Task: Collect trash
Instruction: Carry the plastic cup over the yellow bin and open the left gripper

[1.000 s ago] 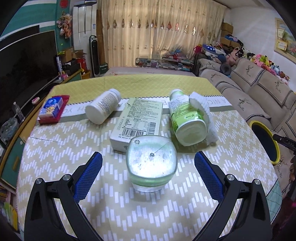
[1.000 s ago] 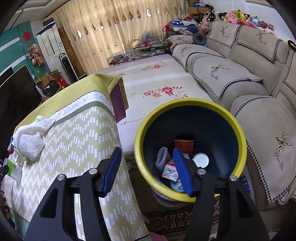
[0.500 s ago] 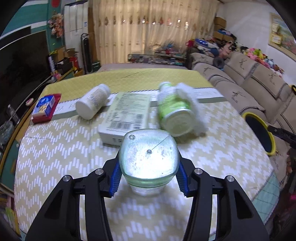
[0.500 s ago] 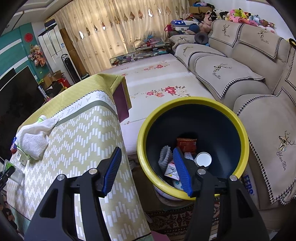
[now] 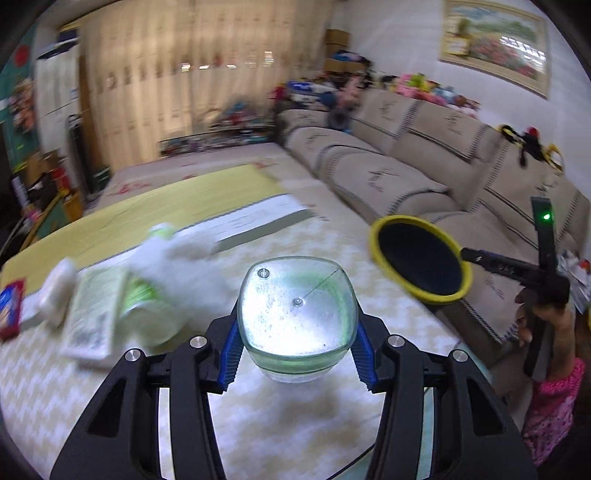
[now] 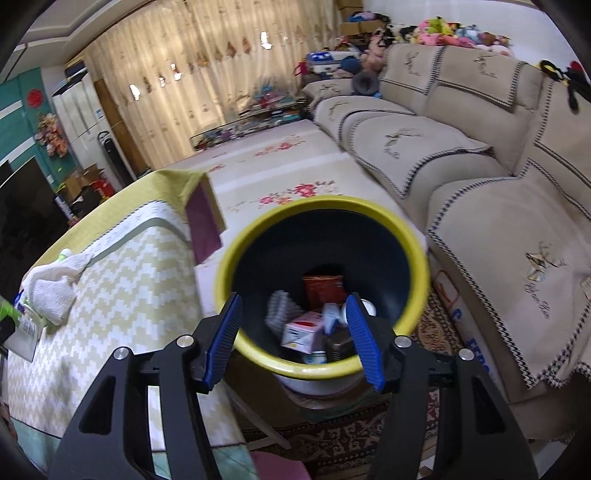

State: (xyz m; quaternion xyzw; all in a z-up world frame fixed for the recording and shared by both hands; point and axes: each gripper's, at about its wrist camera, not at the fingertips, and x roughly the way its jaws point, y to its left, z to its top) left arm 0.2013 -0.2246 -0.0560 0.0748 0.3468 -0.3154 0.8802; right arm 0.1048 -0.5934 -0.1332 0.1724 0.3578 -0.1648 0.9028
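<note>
sofa [image 6: 461, 155] | curtains [image 6: 207, 85] | framed picture [image 5: 495, 40] | plush toys [image 6: 454, 31]

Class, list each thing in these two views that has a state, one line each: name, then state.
Left gripper: shut on the jar.
Jar: held, bottom facing the camera.
Right gripper: open, nothing between its pads.
Bin: open, partly filled with trash.
Green bottle: lying on its side, blurred.

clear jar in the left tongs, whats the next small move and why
Probably carry the clear jar to the right, toward the yellow-rimmed bin. The left tongs are clamped on its sides, the bin stands open beside the table and already holds trash, and the right tongs hang empty over it.
</note>
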